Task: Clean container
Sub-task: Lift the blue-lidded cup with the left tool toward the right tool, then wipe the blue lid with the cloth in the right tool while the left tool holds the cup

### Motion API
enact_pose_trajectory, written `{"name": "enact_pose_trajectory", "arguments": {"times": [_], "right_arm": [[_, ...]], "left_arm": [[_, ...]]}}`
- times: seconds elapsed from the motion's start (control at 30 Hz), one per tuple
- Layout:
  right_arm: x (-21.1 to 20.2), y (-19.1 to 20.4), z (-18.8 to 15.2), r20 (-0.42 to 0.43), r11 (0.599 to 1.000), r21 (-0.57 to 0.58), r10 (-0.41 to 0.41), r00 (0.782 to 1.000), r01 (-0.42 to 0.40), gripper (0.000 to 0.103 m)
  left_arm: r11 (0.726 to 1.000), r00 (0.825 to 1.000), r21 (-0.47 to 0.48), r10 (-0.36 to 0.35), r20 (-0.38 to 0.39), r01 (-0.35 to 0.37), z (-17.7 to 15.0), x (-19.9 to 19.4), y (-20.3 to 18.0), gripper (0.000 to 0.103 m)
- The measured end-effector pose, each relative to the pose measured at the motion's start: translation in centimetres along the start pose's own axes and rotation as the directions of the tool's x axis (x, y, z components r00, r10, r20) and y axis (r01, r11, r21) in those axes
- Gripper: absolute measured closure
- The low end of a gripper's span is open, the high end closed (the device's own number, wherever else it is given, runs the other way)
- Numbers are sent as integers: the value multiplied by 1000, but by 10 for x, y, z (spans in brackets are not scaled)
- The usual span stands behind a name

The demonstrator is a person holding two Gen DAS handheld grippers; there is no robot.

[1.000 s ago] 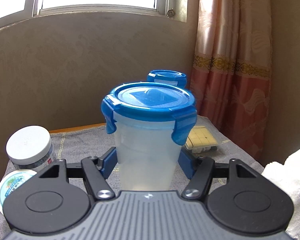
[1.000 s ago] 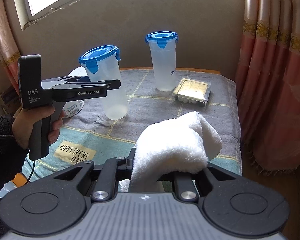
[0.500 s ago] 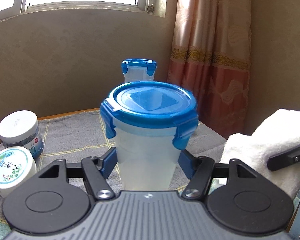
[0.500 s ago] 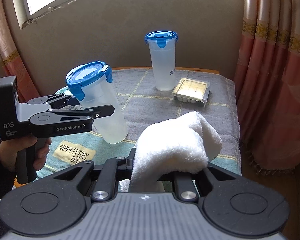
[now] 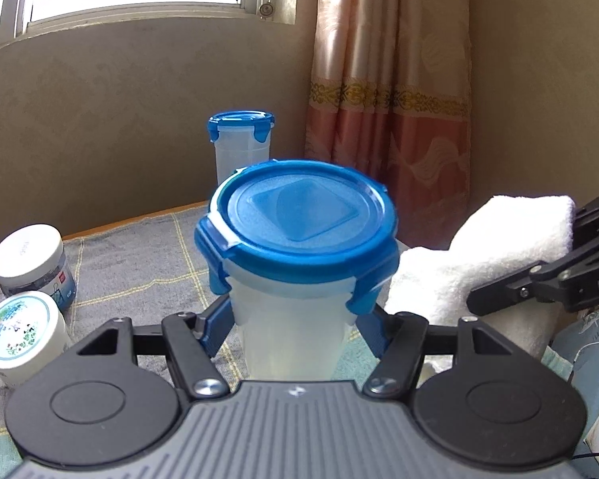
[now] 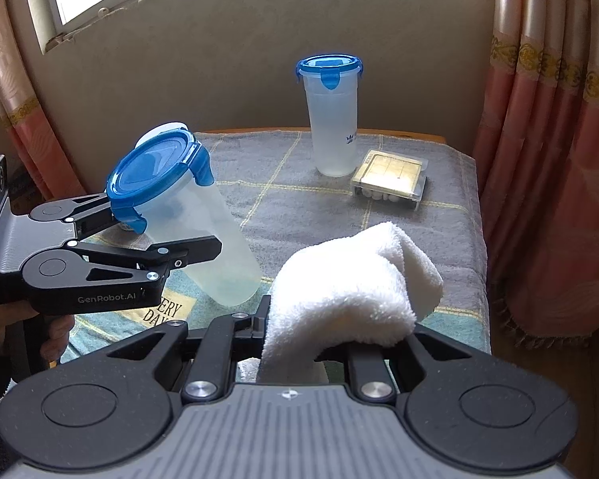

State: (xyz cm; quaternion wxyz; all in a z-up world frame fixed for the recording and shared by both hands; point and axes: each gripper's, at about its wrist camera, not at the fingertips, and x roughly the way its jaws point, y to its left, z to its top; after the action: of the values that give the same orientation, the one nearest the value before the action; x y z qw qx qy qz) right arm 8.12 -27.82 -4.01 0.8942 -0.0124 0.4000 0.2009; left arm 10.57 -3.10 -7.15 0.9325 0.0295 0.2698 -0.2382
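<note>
Grey cloth table (image 6: pixel 439 183) | container (image 6: pixel 203 235) tilted, translucent, blue lid, clipped shut

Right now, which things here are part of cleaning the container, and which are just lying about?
In use:
held container, in the left hand-held gripper
white towel, in the right hand-held gripper

Lying about:
second container
flat clear box
two white-lidded jars

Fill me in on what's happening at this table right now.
A person holds a gripper in each hand. The left gripper is clamped on a translucent plastic container with a blue clip-on lid, lifted off the table and tilted. The right gripper grips a folded white fluffy towel, close to the container but not yet touching it. A second, matching container stands upright on the grey checked tablecloth, its lid on.
</note>
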Motion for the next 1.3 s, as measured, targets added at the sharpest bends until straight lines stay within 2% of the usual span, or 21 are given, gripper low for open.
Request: {"name": "enact_pose_trajectory", "arguments": {"times": [0.2,0.6,0.73,0.9,1.13,1.3], "right_arm": [[2,-1,0,-5,1000,5,-2,1000,2,84],[3,0,0,-12,1000,6,3,1000,-3,84],[3,-1,1,-10,1000,7,2,1000,-2,84],[2,0,1,-8,1000,4,1,1000,-1,84],[-8,-4,11,26,999,-1,-33,999,33,84],[-22,1,30,80,996,-58,-65,995,70,84]], "left_arm": [[1000,1000,-10,-12,-22,12,-3,-5,-2,38],[1000,1000,14,-5,4,5,-10,-9,-6,37],[1000,1000,-16,-19,-7,19,-12,-6,-4,31],[1000,1000,-3,-18,12,18,-14,-9,-5,24],[999,998,0,-34,49,34,-13,-15,-2,24],[998,997,-14,-58,47,59,-13,-14,2,27]]}}
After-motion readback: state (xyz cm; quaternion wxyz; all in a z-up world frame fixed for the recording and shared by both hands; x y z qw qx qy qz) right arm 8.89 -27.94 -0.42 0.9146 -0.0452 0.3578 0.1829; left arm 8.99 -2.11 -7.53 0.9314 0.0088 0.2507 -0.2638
